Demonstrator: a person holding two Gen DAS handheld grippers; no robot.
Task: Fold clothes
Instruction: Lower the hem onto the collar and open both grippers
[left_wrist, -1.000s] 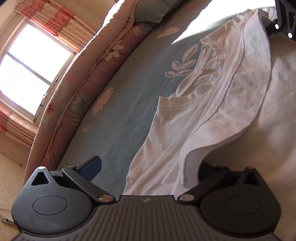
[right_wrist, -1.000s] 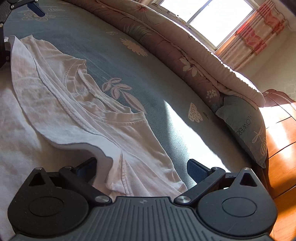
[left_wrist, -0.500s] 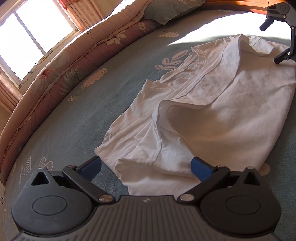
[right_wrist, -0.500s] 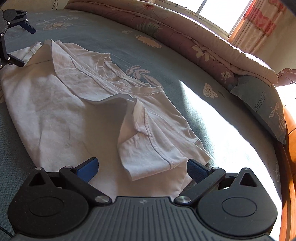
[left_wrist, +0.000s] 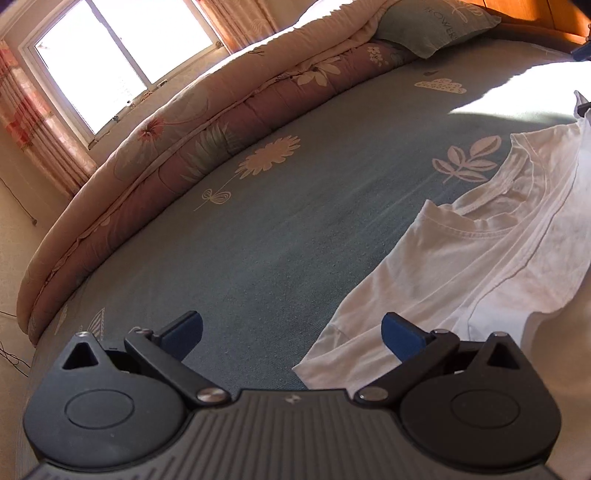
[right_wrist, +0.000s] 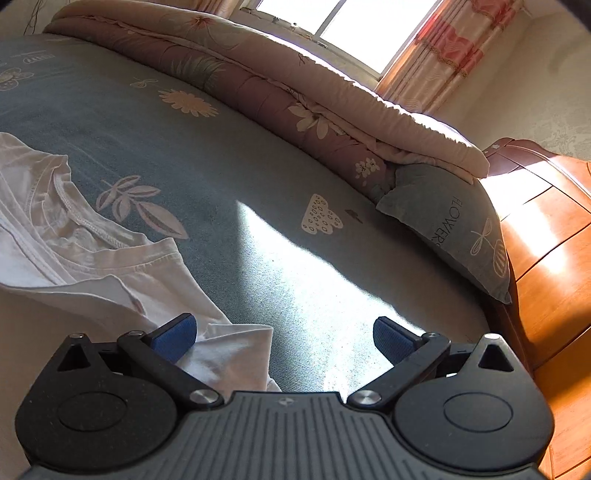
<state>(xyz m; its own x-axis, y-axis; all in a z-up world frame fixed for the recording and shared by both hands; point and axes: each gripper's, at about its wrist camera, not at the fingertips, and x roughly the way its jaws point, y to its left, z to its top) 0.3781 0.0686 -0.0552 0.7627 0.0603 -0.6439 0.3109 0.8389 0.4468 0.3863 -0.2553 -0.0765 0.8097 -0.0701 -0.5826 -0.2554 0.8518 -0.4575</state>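
A white T-shirt (left_wrist: 476, 254) lies partly folded on the blue-green patterned bedsheet (left_wrist: 277, 236), its collar toward the far side. In the left wrist view it fills the right side; my left gripper (left_wrist: 291, 330) is open and empty, low over the shirt's near sleeve end. In the right wrist view the shirt (right_wrist: 74, 251) lies at the left. My right gripper (right_wrist: 284, 334) is open and empty, its left finger over the shirt's other sleeve end.
A rolled pink floral quilt (left_wrist: 207, 133) runs along the bed's far side under a bright window (left_wrist: 110, 55). A grey-green pillow (right_wrist: 450, 221) lies by the wooden headboard (right_wrist: 546, 240). Bare sheet lies between the shirt and the quilt.
Both grippers let go of the shirt edge they had lifted, pulled back, then dropped low again at the shirt's two ends. The shirt now lies folded over on the sheet.
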